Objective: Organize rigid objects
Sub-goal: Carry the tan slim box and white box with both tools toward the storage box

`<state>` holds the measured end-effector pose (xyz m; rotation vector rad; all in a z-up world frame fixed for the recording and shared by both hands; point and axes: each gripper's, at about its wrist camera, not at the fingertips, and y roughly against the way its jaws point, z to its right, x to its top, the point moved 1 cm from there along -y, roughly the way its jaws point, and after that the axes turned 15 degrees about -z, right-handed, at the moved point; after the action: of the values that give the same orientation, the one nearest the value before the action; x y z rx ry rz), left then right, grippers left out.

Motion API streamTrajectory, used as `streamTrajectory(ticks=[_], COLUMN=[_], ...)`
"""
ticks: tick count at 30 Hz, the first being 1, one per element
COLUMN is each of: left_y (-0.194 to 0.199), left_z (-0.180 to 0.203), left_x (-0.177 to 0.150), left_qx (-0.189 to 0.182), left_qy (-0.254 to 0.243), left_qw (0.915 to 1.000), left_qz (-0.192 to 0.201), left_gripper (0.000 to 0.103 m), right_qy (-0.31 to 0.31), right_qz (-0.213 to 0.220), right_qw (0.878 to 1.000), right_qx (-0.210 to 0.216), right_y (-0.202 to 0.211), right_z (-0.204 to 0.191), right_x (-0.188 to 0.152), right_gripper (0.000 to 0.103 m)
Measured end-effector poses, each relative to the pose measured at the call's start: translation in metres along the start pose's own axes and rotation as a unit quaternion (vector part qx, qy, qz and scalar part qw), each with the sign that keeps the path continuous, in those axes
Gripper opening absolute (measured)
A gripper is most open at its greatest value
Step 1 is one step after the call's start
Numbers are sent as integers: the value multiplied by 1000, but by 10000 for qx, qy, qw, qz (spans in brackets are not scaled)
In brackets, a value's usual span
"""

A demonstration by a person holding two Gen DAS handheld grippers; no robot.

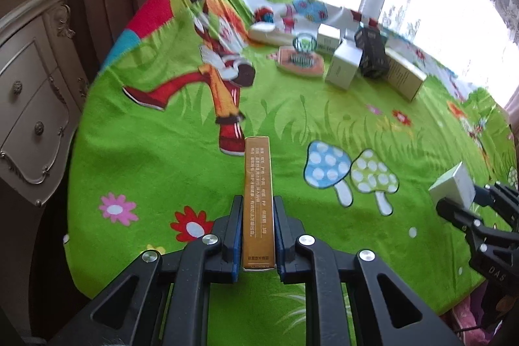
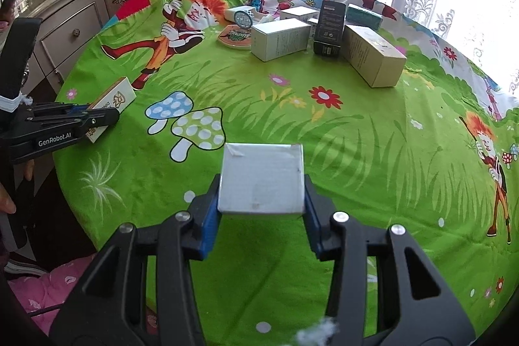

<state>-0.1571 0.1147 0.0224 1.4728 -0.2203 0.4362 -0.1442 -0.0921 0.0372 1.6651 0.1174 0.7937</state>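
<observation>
A bright green cloth [image 2: 356,151] printed with spotted mushrooms and red flowers — gold box [image 1: 258,203], pale grey-white box [image 2: 262,179], black box [image 2: 329,28].

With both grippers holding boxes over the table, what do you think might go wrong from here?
1. The left gripper pinches the slim gold box only at its near end, so the long free end might swing or slip.
2. The cluster of boxes by the window is tight, and the upright black box may topple if nudged.
3. The right gripper and its white box hide the cloth beneath, so placement could be misjudged.
</observation>
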Motion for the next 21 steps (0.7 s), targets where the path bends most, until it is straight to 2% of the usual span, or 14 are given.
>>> streamTrajectory(ticks=[4,7,10,14,17,21], left_y=[42,81,120,159,179,198], left_z=[7,11,23,42,59,84], left_x=[-1,-5,-14,-26,-35,-43], left_qx=[195,313,441,541,597,560], left_qy=[86,129,24,-244,-480,-818], left_qw=[9956,9836,9633,9316,9088,8888], left_qz=[909,1772,2646,3586,4101,4475], left_gripper=[17,17,17,17,17,17], right_qy=[70,48,68,134,78,-91], right_qz=[546,1207,2089,3058,3501,3885], right_qw=[9985,9927,9777,9495,9298,9082], right_qx=[19,-59,-198,-689,-1131,-1553], right_y=[26,56,96,142,164,186], right_z=[-8,-10,-13,-22,-27,-23], right_x=[4,5,-1,-10,-16,-25], right_gripper=[49,49,49,49,49,49])
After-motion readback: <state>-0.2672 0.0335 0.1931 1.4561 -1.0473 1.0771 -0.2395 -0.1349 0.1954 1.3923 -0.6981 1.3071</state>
